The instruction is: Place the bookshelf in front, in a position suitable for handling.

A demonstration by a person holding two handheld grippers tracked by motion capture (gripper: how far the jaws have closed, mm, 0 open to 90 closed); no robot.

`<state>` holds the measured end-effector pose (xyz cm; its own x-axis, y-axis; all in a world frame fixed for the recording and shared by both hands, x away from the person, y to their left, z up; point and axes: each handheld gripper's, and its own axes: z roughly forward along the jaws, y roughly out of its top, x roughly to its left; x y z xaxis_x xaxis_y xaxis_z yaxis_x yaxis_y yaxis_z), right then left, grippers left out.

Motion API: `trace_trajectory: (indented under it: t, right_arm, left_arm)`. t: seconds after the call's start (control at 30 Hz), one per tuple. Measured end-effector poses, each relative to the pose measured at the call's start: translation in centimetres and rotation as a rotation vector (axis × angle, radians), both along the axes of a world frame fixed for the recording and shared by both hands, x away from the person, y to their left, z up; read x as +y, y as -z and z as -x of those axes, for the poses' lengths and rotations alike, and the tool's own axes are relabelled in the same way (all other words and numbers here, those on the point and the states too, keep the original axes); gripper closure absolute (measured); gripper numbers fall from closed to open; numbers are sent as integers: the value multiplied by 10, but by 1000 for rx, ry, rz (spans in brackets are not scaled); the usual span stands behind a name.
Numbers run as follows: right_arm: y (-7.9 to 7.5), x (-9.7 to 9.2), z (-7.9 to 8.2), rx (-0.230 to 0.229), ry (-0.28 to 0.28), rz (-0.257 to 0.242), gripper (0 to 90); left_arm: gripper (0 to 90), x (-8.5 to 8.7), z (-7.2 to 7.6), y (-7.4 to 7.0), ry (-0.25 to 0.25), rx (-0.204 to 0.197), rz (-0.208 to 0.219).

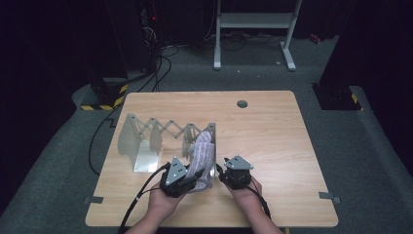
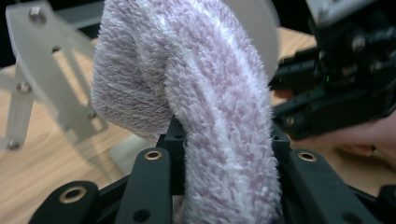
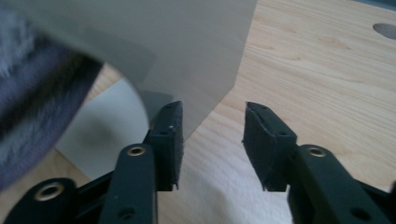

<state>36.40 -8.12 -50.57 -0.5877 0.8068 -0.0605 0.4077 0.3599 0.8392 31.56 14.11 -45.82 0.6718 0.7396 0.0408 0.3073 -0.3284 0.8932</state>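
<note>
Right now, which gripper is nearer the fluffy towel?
Left. The left gripper is clamped on the towel; the right gripper sits just beside it, open.

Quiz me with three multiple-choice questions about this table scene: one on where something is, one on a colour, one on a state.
1. Where does the fluffy towel rest?
A. in the folding rack's right-hand end
B. on the floor
C. at the table's far edge

2. What colour is the towel?
A. dark green
B. pale lilac and white
C. bright red

3. How is the right gripper?
A. shut on the towel
B. open, nothing between its jaws
C. clamped on a cable

Answers: 1 A, it leans between the rack's right-hand plates; 2 B, shown close in the left gripper view; 3 B, bare table shows between the jaws.
</note>
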Motion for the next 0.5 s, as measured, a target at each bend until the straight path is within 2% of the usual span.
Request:
trace_trajectory:
  t: [0.1,0.2,0.23,0.3,0.37,0.4,0.5]
  right_arm:
    - [1,6,-2,1,-9,-6,583]
    - [6,14,-2,1,-30,13,579]
    - [6,14,-2,1,-30,13,579]
    - [8,17,-2,-4,-32,15,577]
    - [9,17,-3,-7,-30,13,575]
    - [9,17,-3,-5,-27,10,574]
    - [10,18,-3,-7,-24,7,576]
  left_arm:
    - [644,5,-4,7,-11,14,-26]
    - [645,12,-13,23,-31,59,-70]
    - [645,12,-13,23,-31,59,-70]
    - [646,13,-21,40,-20,111,-139]
    - [646,11,-25,48,-4,140,-179]
    - [647,10,-26,52,7,147,-198]
    - [648,7,-29,53,16,141,-202]
